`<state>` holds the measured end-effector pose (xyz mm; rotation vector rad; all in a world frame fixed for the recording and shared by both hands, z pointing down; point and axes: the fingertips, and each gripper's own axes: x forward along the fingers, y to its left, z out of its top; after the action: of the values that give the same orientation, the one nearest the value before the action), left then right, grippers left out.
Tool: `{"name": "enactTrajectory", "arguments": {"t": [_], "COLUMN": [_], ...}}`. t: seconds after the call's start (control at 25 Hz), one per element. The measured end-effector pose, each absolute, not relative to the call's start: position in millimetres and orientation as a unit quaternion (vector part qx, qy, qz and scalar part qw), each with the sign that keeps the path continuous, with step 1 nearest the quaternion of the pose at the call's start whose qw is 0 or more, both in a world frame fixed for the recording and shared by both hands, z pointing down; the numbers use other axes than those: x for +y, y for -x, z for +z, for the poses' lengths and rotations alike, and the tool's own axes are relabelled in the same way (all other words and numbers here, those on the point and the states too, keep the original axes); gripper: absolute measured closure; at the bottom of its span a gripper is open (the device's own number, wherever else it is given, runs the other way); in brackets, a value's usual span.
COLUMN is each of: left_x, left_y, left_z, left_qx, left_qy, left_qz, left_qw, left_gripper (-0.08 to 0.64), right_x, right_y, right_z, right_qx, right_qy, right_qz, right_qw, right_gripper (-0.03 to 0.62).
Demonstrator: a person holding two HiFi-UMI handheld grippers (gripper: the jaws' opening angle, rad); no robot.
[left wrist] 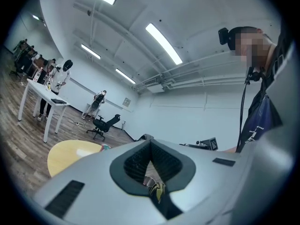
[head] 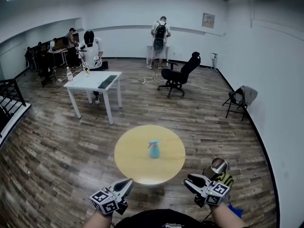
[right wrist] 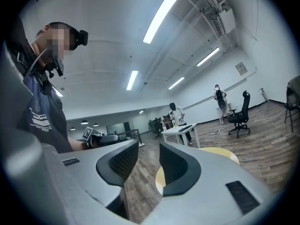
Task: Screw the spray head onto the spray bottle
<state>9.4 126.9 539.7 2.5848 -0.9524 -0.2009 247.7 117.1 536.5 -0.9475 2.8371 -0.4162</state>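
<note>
I see both forearms reaching in from the bottom of the head view, each hand holding its tool about level, just short of the near rim of the round yellow table (head: 124, 161). The left gripper (head: 127, 183) sits off the table's near-left edge and angles inward toward it. The right gripper (head: 188, 180) sits off the near-right edge, also turned inward. Neither touches the table. In the left gripper view, the left gripper (left wrist: 149, 142) has its jaws pressed together with nothing caught between them; the yellow table (left wrist: 65, 154) lies beyond them to the left. In the right gripper view, the right gripper (right wrist: 149, 147) has its jaws a little apart and empty; through the gap I see only wood floor and a slice of the table's (right wrist: 226, 154) rim. The spray bottle (head: 154, 149) stands upright near the middle of the table, well apart from both tools. It is small and pale blue, with a spray head showing on top; I cannot tell how firmly the head sits. Beyond the table's far side stand a white desk (head: 90, 82) and a black office chair (head: 179, 75).
</note>
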Motion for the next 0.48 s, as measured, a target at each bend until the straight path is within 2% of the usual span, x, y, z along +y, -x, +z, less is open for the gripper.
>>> {"name": "enactTrajectory", "arguments": {"t": [0.2, 0.48], "left_x": [105, -29], "left_y": [-25, 51], "left_z": [566, 592], "left_qx": [-0.334, -0.306], "left_qy": [-0.918, -0.926], "left_qz": [-0.05, -0.064], "left_qw": [0.209, 0.214], "left_gripper": [0.531, 0.531], "right_x": [82, -53], "right_y": [-241, -163], "right_z": [572, 638], "right_qx": [0.944, 0.933], "right_qy": [0.293, 0.324], "right_qz": [-0.151, -0.142], "right_qw": [0.01, -0.068], "right_gripper": [0.357, 0.216]}}
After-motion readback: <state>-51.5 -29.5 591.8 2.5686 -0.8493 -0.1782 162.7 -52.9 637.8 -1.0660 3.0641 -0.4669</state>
